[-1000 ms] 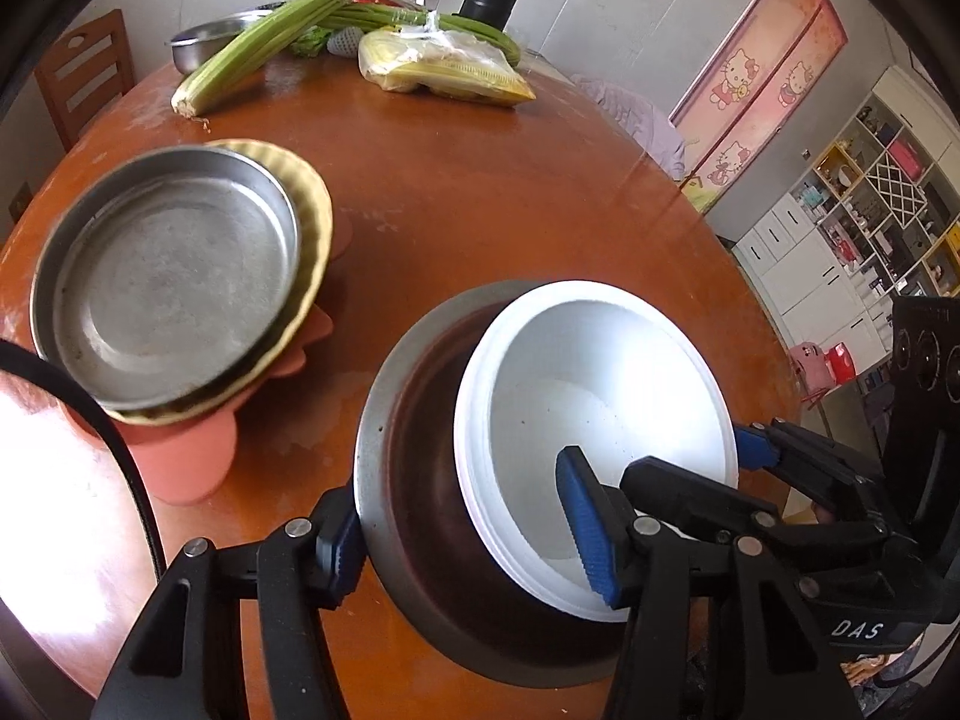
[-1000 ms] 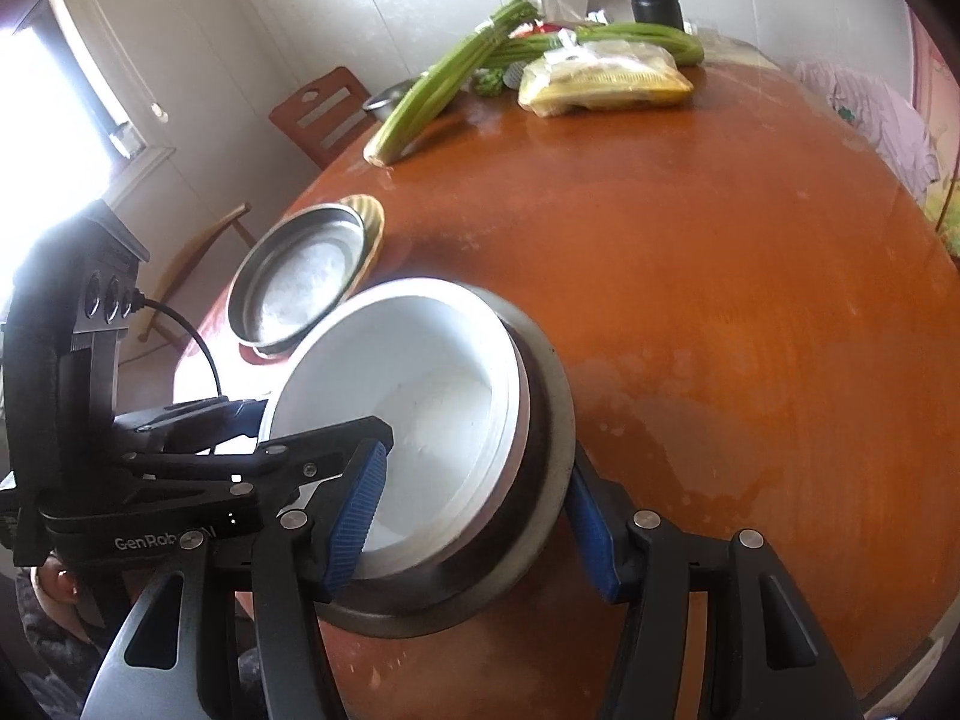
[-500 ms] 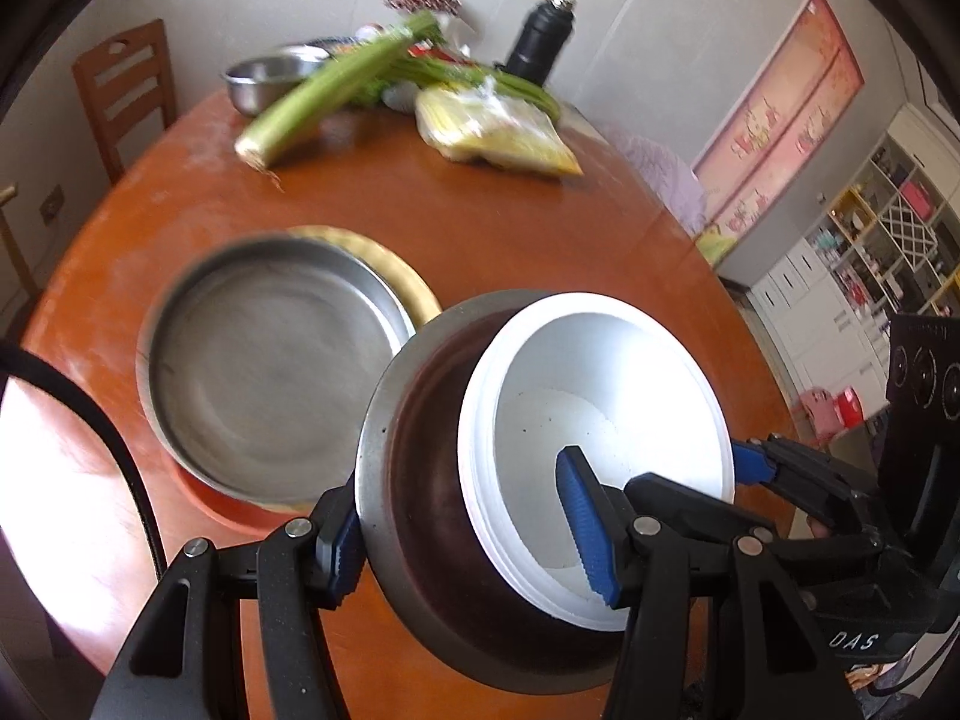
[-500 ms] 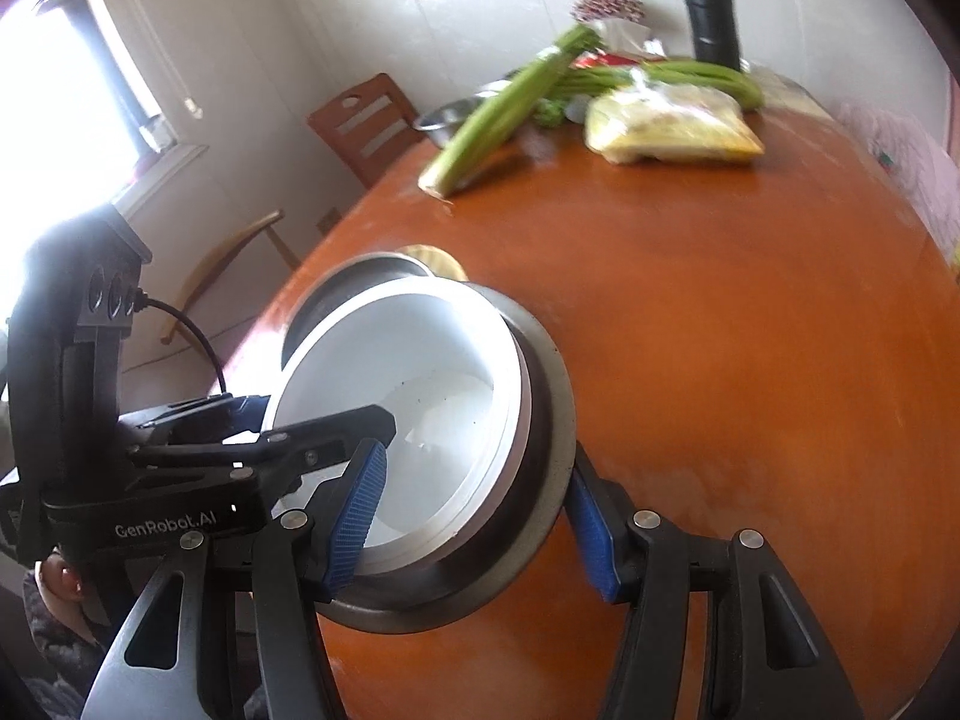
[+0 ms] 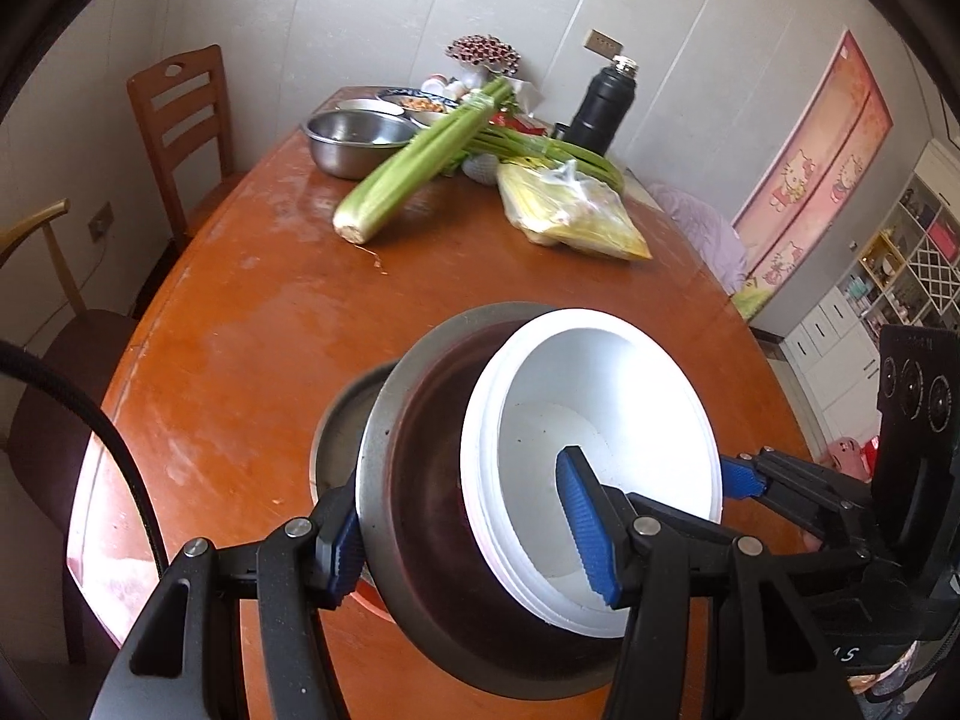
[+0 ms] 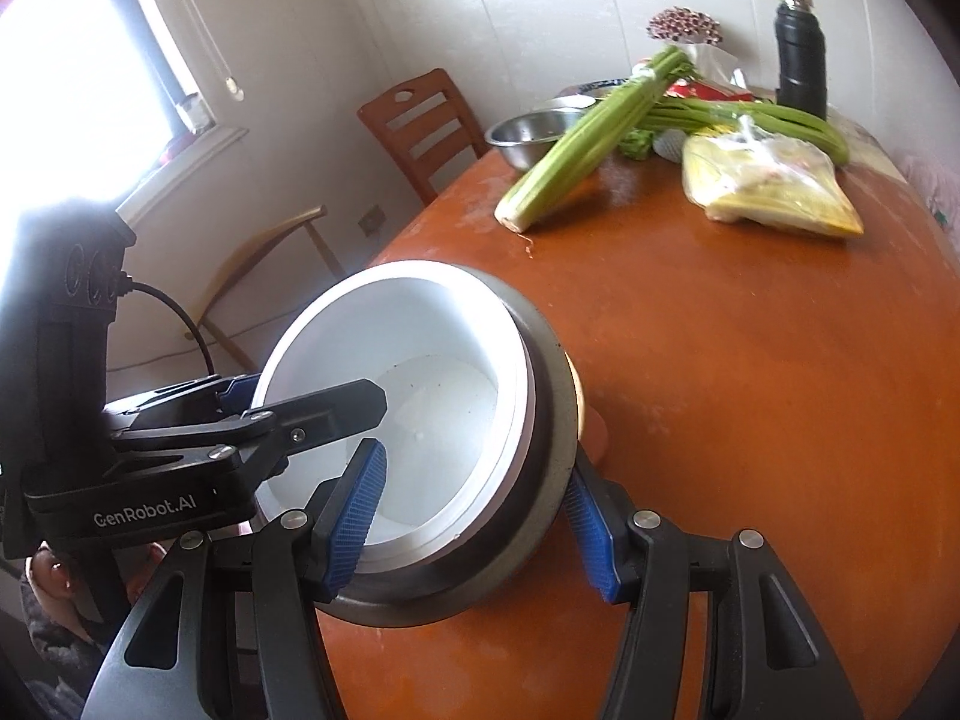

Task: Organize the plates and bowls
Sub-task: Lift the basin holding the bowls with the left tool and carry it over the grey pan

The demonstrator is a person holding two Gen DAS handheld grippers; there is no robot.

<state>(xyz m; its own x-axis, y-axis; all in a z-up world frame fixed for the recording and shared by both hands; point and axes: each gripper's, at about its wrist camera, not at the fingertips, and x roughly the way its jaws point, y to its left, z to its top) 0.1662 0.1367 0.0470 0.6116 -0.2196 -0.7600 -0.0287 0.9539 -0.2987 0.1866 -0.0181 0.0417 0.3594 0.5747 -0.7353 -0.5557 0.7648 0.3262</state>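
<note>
Left wrist view is showing both grippers, left (image 5: 465, 531) and right (image 6: 474, 519), clamping opposite rims of the steel bowl (image 5: 420, 480) nesting the white bowl (image 5: 600, 420) above the stacked plates (image 5: 336, 420), risking the tilted white bowl sliding out.

— Can you make out the stack under the metal bowl (image 5: 420, 516)?

— Barely. Only a sliver of the steel pan (image 5: 339, 420) shows past its rim; the rest is covered. From the right wrist view just a thin yellow edge (image 6: 577, 402) peeks out beside the bowl.

— And the far dishes?

— The small dishes (image 5: 420, 105) behind the celery (image 5: 420, 150) are too tiny to read. The left chair (image 5: 42, 276) is cut off by the frame.
</note>
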